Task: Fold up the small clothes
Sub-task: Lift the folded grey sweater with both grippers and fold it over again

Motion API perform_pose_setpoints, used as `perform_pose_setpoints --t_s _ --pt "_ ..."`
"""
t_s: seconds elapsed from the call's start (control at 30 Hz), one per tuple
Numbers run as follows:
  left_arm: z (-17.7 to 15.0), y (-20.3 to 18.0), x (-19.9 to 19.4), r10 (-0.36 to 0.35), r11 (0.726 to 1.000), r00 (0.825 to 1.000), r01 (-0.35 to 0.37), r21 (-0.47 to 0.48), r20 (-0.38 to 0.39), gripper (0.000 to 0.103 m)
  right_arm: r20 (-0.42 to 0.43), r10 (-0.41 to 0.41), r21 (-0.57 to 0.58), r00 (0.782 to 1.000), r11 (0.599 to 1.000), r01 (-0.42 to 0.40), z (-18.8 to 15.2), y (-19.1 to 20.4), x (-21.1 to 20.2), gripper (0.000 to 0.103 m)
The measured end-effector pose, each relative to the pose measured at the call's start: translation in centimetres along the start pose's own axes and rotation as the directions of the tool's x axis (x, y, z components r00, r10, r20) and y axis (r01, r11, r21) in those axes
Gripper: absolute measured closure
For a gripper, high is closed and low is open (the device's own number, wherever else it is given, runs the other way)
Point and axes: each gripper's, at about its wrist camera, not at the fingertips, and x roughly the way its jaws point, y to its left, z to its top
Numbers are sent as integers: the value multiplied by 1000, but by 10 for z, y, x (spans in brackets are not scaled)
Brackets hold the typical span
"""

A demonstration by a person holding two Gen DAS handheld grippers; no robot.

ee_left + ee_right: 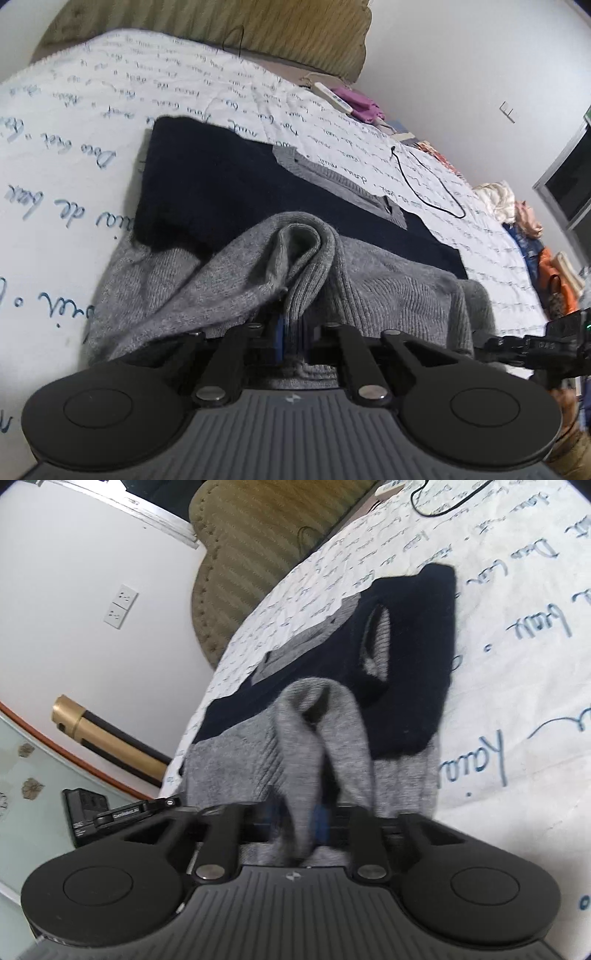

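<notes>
Currently the sweater (229, 192) lies flat on the bed (74, 122), navy body away from you, grey hem nearest. Your left hand-held gripper (291, 332) is closed on a bunched fold of the grey hem; your right hand-held gripper (306, 819) is likewise clamped on grey knit at the same edge. Expect the knit to be soft, light and stretchy: it sags between grips. Hold at the hem corners, not mid-edge, to keep the fold line straight.

Left gripper (291, 332) clamped; right gripper (306, 819) apparently clamped too, both angled downward.
</notes>
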Motion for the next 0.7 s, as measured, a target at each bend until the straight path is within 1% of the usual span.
perform_pose_setpoints --t_s 0.07,0.17,0.27,0.33,0.47,0.57,0.7 --pt "-2 -11 -7 30 999 999 -31 37 28 95 11 0 -11 1000 1000 1 0 2 -5 92" --pt "0 -28 -23 50 994 995 -58 94 89 95 32 0 -53 999 999 2 2 12 -11 93" --pt "12 -41 -38 65 989 986 -83 119 154 95 60 26 -72 998 997 -21 10 21 -17 93" --pt "24 -48 -42 84 984 980 -110 138 182 95 82 43 -73 996 997 -37 16 25 -19 93" --pt "51 -58 -32 140 970 969 -175 171 202 95 127 70 -47 989 997 -65 31 29 -19 93" --pt "71 -59 -17 172 965 965 -206 164 199 95 166 78 -20 983 997 -76 44 30 -15 93" --pt "91 -60 2 228 951 949 -265 161 216 95 230 70 38 971 996 -81 68 23 -9 93"
